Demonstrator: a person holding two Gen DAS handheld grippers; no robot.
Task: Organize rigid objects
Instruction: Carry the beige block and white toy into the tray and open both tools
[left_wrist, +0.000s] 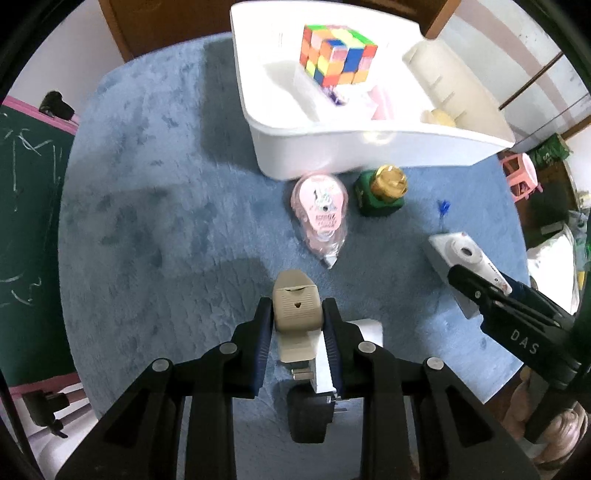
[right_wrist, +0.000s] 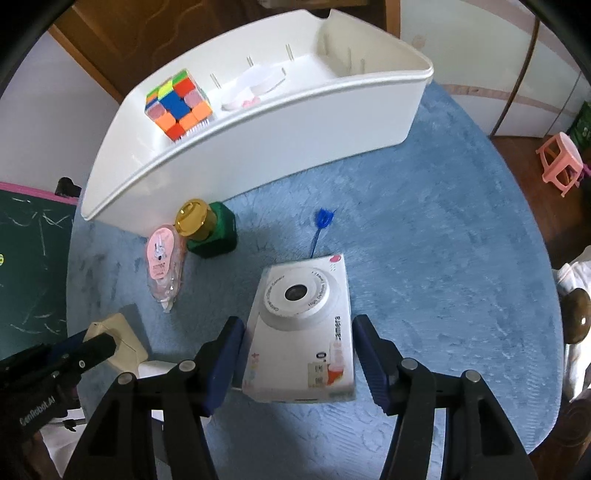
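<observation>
My left gripper is shut on a beige plug adapter, held just above the blue cloth; it also shows in the right wrist view. My right gripper is open, its fingers on either side of a white toy camera lying on the cloth, not touching it. The camera also shows in the left wrist view. A white bin at the back holds a colourful puzzle cube.
A pink correction-tape dispenser in plastic wrap, a green bottle with a gold cap and a small blue plastic tie lie in front of the bin. A chalkboard stands at left, a pink stool at right.
</observation>
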